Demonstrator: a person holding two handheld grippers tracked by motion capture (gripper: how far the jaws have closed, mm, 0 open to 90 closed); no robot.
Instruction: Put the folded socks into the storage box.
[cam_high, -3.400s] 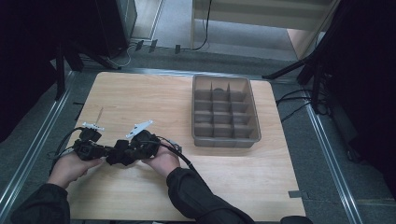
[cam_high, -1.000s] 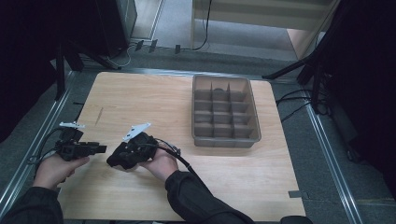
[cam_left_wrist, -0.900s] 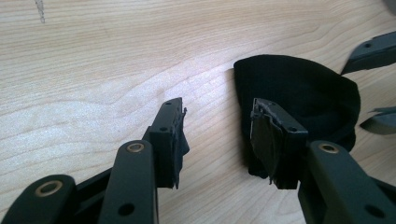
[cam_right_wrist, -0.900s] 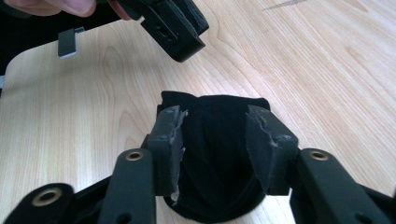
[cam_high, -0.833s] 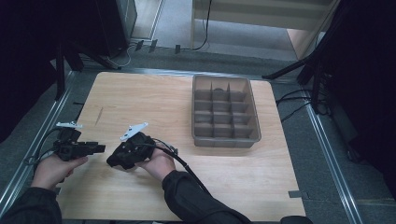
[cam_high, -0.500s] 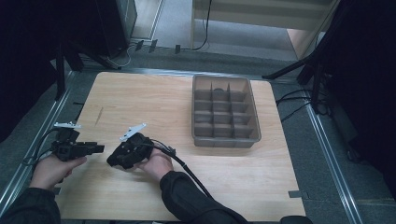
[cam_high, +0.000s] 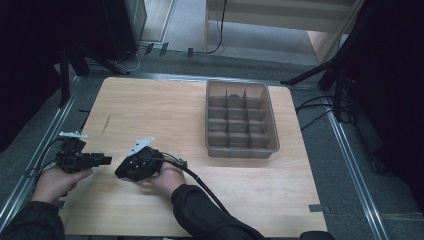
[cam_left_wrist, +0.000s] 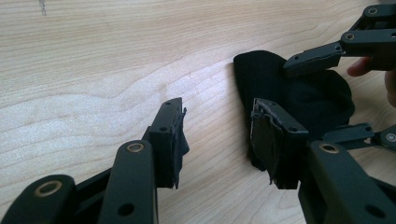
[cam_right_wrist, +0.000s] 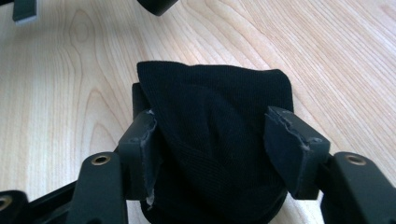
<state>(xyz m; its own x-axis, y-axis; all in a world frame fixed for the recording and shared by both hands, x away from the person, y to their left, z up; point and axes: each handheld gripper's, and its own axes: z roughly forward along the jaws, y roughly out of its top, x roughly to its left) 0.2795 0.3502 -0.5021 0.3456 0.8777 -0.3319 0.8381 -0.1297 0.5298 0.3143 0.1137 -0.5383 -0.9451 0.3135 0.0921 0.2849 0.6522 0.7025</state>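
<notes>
A black knit cloth bundle (cam_right_wrist: 210, 88) lies on the wooden table (cam_high: 165, 110) near its front left. My right gripper (cam_right_wrist: 215, 135) is shut on the bundle, one pad against each side, with a hand around its body (cam_high: 137, 167). In the left gripper view the bundle (cam_left_wrist: 303, 93) sits to the right, between the right gripper's two jaws. My left gripper (cam_left_wrist: 219, 140) stands open just left of the bundle with nothing between its pads. In the high view the left gripper (cam_high: 102, 160) is at the table's left edge, pointing towards the right gripper.
A grey-brown tray with several square compartments (cam_high: 242, 150) stands at the right of the table's middle. Cables trail from both grippers. Metal rails (cam_high: 350, 165) frame the table, and dark stands and cables lie on the floor around it.
My left gripper has drawn away to the left from the right gripper, towards the table's edge. My right gripper has shifted slightly left and nearer with the bundle.
</notes>
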